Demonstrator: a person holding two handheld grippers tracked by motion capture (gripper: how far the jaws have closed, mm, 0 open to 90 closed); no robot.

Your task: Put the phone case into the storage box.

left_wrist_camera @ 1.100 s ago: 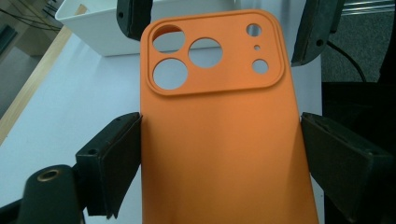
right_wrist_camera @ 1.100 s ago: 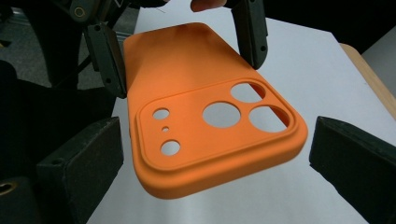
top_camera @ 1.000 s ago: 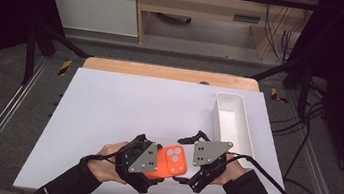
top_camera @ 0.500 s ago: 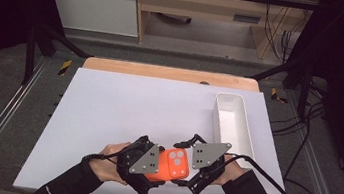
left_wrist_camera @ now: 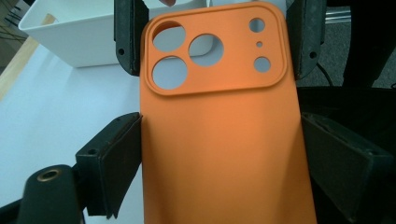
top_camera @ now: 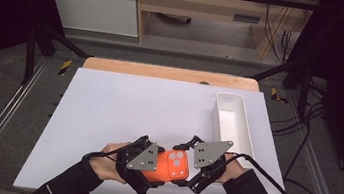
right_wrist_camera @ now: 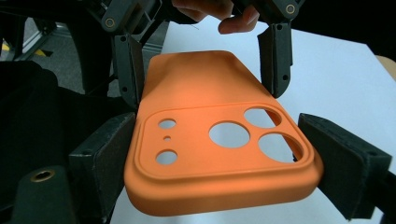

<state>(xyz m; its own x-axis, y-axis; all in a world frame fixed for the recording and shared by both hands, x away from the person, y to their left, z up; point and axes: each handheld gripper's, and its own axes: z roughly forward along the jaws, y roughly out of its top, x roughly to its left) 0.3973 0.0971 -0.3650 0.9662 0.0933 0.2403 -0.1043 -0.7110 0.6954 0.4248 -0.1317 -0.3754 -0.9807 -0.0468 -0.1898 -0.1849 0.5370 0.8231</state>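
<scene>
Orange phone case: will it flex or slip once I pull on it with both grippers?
The orange phone case looks like a thin, empty shell with its far edge curling up, so it will probably bend. Its matte surface should resist slipping. The left gripper and right gripper clamp its long edges, so squeezing may bow it.

No text, label, brand, number or sign can be read anywhere in these views. The orange phone case point(left_wrist_camera: 219, 140) is plain on the side that shows, with only its camera cut-outs, and the white tray point(top_camera: 231, 121) and the table point(top_camera: 123, 110) bear no marking.
</scene>
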